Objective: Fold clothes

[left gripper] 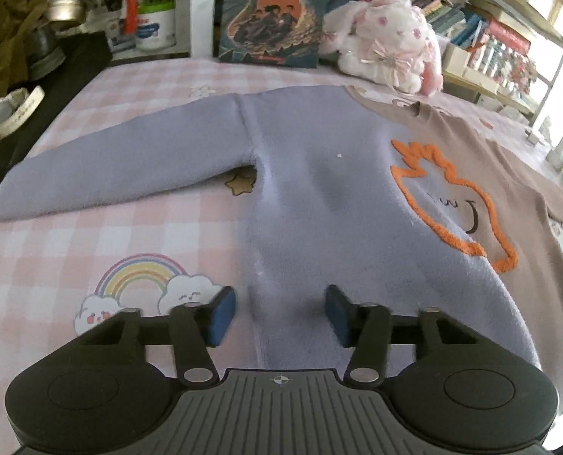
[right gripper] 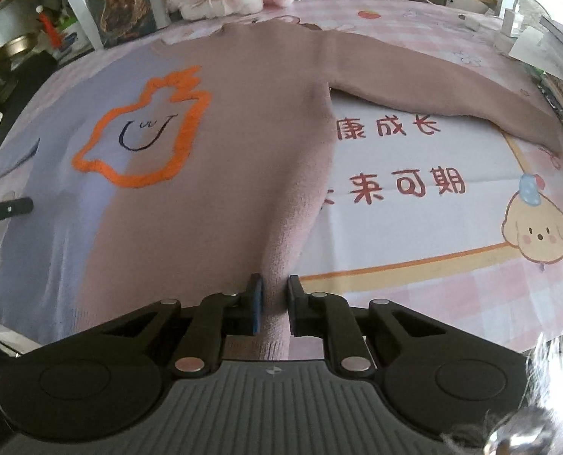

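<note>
The two-coloured sweater (right gripper: pixel 213 174) was spread flat on the bench (right gripper: pixel 414 250), filling the frame centre, and judged soft and light; its hem was pinched by the right hand-held gripper (right gripper: pixel 272 303), while the left hand-held gripper (left gripper: pixel 281 313) was held open over the hem's other corner.

Ahead of the left gripper (left gripper: pixel 280 314), we lose the sweater's (left gripper: pixel 311 197) near hem beneath the gripper body, and its left cuff runs off the frame edge. The book (left gripper: pixel 274 15) title beyond is cropped at the top. Past the right gripper (right gripper: pixel 273 305), the shelf items (right gripper: pixel 20 45) blur together; we cannot identify them.
</note>
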